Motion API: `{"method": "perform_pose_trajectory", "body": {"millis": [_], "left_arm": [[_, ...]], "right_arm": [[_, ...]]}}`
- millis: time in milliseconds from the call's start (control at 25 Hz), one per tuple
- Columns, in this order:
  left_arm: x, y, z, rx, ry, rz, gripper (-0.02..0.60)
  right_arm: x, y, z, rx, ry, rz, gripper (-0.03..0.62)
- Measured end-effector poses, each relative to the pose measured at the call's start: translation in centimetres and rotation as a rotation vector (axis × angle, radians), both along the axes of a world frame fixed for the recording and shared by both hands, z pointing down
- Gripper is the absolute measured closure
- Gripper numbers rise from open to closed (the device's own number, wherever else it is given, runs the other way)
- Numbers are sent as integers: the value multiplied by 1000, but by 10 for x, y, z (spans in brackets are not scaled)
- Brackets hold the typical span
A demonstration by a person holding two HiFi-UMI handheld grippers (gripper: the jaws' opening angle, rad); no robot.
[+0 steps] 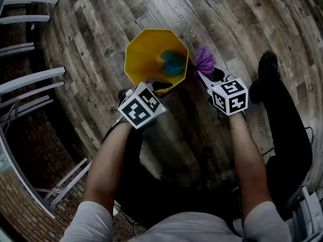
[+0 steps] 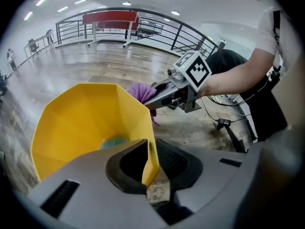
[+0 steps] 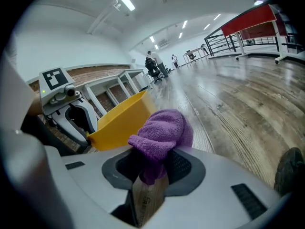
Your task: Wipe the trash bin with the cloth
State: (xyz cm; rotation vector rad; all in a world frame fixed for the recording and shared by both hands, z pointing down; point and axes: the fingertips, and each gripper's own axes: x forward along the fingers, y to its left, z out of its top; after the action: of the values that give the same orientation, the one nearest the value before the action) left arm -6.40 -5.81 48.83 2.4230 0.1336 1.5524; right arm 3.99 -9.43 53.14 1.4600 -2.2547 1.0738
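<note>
The left tongs (image 2: 151, 151) are gripping the rim of the yellow trash bin (image 1: 146, 54) at upper centre, while the right tongs (image 3: 157, 160) are clamping the purple cloth (image 3: 164, 128) just beside it. Wiping is probably about to start; the cloth needs pressing onto the bin's wall.

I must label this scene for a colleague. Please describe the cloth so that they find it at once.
On the wooden floor stands a yellow trash bin. Just beside its rim, the right gripper holds the cloth: a bunched purple wad, unlike the teal thing lying inside the bin.
</note>
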Motion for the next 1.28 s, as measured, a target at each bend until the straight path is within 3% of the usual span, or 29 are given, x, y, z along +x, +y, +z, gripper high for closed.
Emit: {"method": "perform_pose_trajectory", "body": {"millis": [160,320,560,760,920,1040,1160,1200,1280], "left_arm": [[24,-9,0,59,50,-40,479],[27,-8,-2,67,29,-33,479],[22,-5,-13,102,-40,-94,479],[41,-13,3,155,29,-55,479],[43,-8,6,133,63,-52,513],[34,-9,0,121,34,-21,520],[3,-12,-8,17,-114,28,520],[-6,-16,-12,-53,-149,-6,520],[-15,-33,-19,-201,-137,-212,520]], "right_arm": [[-1,-5,6,30,-9,-28,477],[1,-11,5,66,22,-89,477],[16,-22,-10,127,39,-136,477],[3,-27,-31,185,65,-210,477],[6,-34,-50,239,72,-217,477],[7,-37,-62,269,78,-249,477],[10,-37,-60,257,83,-262,477],[12,-37,-60,253,81,-255,477],[11,-38,-58,251,74,-250,477]]}}
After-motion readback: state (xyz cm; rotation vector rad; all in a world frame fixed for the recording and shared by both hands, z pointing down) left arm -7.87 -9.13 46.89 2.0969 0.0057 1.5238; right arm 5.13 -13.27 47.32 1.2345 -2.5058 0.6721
